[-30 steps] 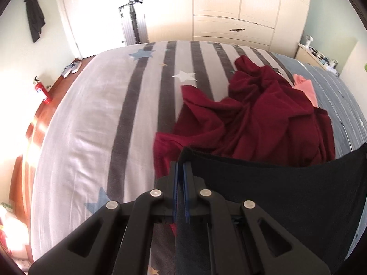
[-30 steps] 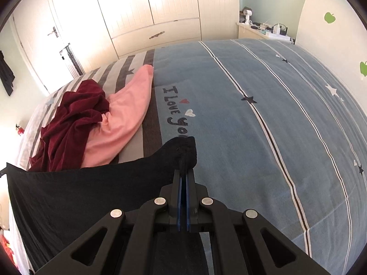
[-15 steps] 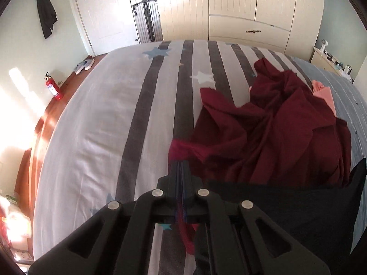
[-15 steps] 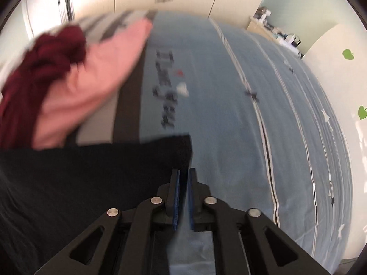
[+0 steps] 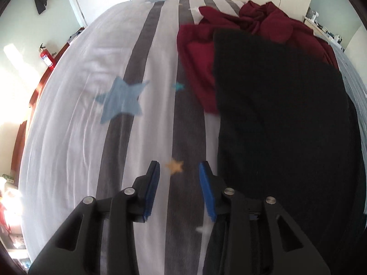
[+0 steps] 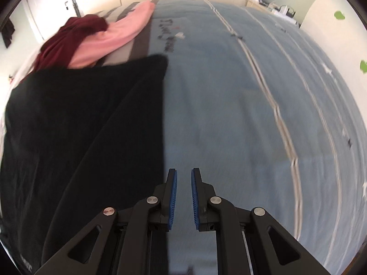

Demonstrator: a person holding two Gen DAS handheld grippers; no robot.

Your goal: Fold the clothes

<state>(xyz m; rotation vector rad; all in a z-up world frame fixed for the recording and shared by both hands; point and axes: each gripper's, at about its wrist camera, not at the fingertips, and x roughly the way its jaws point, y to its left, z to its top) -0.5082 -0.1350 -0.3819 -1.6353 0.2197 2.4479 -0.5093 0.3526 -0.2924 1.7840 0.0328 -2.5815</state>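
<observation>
A black garment lies spread flat on the bed, its far edge resting on a crumpled dark red garment. My left gripper hovers just off its left edge with jaws opening and nothing between them. In the right wrist view the same black garment fills the left side. My right gripper hangs beside its right edge, over blue bedding, its jaws slightly apart and empty. A pink garment lies beyond, next to the dark red garment.
The bed cover is white with grey stripes and stars on the left, and blue with thin lines on the right. A fire extinguisher stands on the floor at left. Wardrobes and a door stand behind the bed.
Both grippers let go of the black garment's corners, and it now lies flat on the bed. Both have dropped lower and pulled back towards its near end.
</observation>
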